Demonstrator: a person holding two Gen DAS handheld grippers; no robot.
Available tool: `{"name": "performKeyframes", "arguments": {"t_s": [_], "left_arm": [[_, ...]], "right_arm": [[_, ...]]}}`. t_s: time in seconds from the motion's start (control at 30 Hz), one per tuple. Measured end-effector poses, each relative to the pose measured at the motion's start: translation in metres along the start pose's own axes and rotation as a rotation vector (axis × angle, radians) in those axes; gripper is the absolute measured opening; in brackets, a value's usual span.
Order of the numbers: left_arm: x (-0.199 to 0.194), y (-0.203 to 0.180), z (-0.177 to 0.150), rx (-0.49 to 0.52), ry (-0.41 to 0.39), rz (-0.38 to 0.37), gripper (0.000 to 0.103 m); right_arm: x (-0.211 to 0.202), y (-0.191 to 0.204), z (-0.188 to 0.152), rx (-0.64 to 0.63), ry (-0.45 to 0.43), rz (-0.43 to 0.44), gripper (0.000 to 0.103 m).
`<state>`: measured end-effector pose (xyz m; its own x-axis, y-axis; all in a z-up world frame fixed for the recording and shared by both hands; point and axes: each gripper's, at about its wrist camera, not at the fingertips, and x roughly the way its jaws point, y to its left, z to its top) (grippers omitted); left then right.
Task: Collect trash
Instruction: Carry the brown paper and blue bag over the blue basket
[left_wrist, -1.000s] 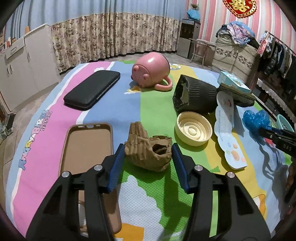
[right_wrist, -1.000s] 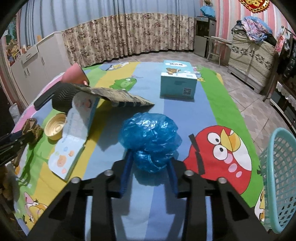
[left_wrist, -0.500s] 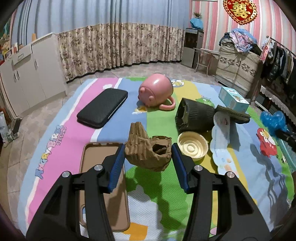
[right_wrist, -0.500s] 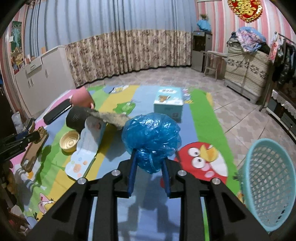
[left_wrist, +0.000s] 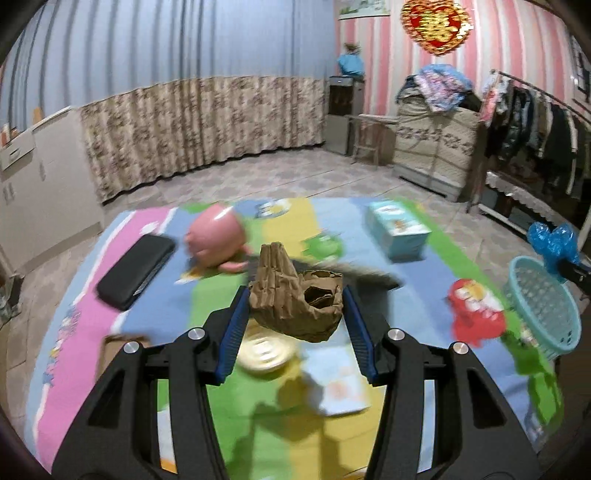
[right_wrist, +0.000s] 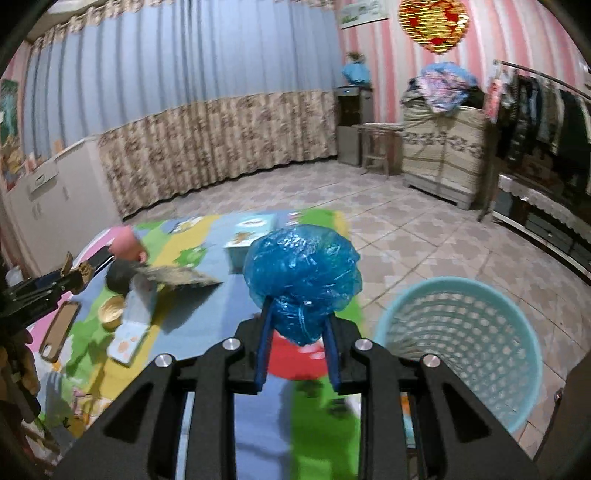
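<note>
A crumpled brown paper bag (left_wrist: 280, 284) hangs above the colourful play mat (left_wrist: 74, 325), and my left gripper (left_wrist: 295, 314) is shut on it between blue pads. In the right wrist view a scrunched blue plastic bag (right_wrist: 301, 262) bulges over the fingertips of my right gripper (right_wrist: 297, 314), which is shut on its lower part. Just right of it and lower stands a teal mesh basket (right_wrist: 443, 282), its mouth open. The left wrist view shows the same basket (left_wrist: 543, 306) at the far right, with the blue plastic bag (left_wrist: 552, 245) above its rim.
On the mat lie a pink mug (left_wrist: 216, 236) on its side, a black case (left_wrist: 136, 271), a teal tissue box (left_wrist: 397, 229), a tan phone case (right_wrist: 59, 330), a cream lid (right_wrist: 110, 312) and a booklet (right_wrist: 129, 339). Tiled floor surrounds the mat.
Both grippers have risen off the mat with their loads and swung right. The basket has grown larger in the right wrist view and has come into the left wrist view.
</note>
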<state>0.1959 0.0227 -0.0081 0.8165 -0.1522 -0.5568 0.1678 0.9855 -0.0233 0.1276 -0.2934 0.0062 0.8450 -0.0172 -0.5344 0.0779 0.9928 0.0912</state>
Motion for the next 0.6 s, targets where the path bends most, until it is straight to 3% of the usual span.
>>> {"name": "performKeyframes", "arguments": {"t_s": [0.27,0.6], "left_arm": [[0.014,-0.103,0.022,0.095,-0.053,-0.13,0.05],[0.031,-0.192,0.029,0.15,-0.068,-0.268,0.05]], "right_arm": [[-0.007,-0.068,-0.002,0.075,-0.007,-0.122,0.025],[0.0,-0.115,-0.005,0.12,0.017,-0.22,0.025]]}}
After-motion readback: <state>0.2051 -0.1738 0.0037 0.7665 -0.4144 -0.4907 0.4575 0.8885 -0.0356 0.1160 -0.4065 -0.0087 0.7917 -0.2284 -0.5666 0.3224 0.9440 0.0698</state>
